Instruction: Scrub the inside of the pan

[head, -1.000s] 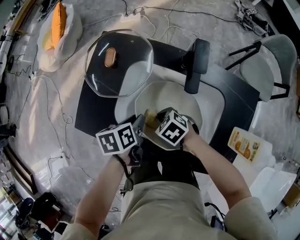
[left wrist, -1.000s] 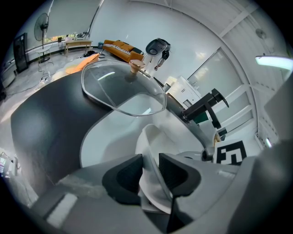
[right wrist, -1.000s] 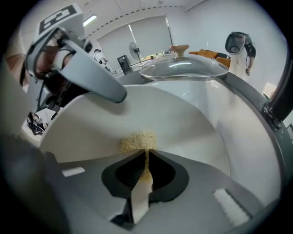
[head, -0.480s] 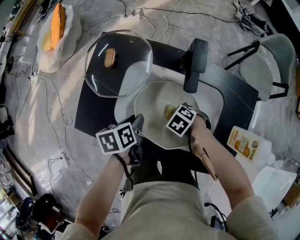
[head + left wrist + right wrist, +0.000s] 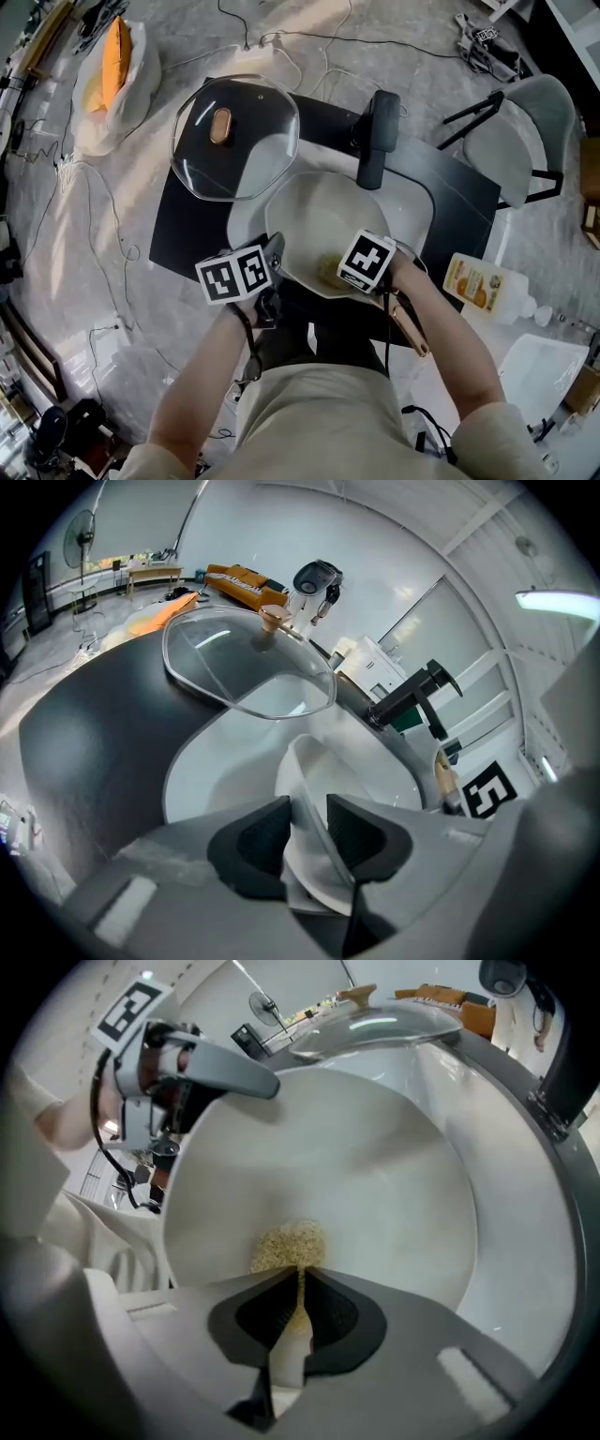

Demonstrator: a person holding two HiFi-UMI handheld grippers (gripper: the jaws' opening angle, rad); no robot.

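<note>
A white pan [image 5: 328,211] with a black handle [image 5: 375,141] sits on a white base on the black table [image 5: 187,216]. My left gripper [image 5: 277,251] holds the pan's near-left rim [image 5: 314,780]. The thin wall stands between its pads, which still touch it, and its jaws are opening slightly. My right gripper [image 5: 339,274] is inside the pan at its near side, shut on a yellowish scrub sponge [image 5: 286,1244]. The sponge's end presses on the pan's inner surface [image 5: 356,1166], just ahead of the fingertips.
A glass lid [image 5: 234,141] with a brown knob lies on the table left of the pan. A yellow-labelled bottle [image 5: 473,283] lies on the floor at the right. A grey chair [image 5: 534,141] stands beyond it. Cables and a bag [image 5: 112,66] lie at the far left.
My right gripper carried the sponge from the pan's near-left part toward its middle, then back to the near side. The left gripper stayed on the rim.
</note>
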